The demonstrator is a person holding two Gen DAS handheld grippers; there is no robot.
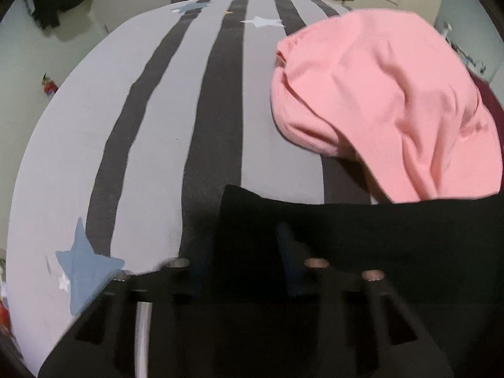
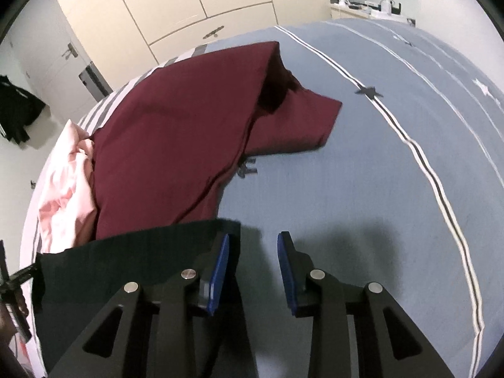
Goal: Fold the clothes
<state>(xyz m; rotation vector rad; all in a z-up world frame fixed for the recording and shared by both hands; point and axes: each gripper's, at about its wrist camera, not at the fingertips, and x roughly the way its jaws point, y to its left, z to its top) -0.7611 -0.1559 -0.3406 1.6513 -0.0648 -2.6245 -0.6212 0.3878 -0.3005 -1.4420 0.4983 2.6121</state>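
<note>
A black garment (image 1: pixel 378 236) lies spread across the near edge of the bed. My left gripper (image 1: pixel 242 245) hangs over its left corner, and the cloth lies between the fingers (image 1: pixel 288 252), which stand apart without pinching it; this part is dark. In the right wrist view the same black garment (image 2: pixel 132 252) ends at the left blue pad. My right gripper (image 2: pixel 253 245) is open over bare blue bedcover with nothing between its pads. Beyond it lie a maroon garment (image 2: pixel 176 132) and a crumpled pink garment (image 1: pixel 378 100), also seen as the pink garment (image 2: pixel 66 189).
The bedcover is grey with dark stripes and stars (image 1: pixel 157 126) on the left and blue with thin lines (image 2: pixel 346 173) on the right. Cream wardrobe doors (image 2: pixel 189 0) stand behind the bed. Dark clothing (image 2: pixel 15 110) lies by the wall. A hand with a black frame (image 2: pixel 12 286) shows at the left edge.
</note>
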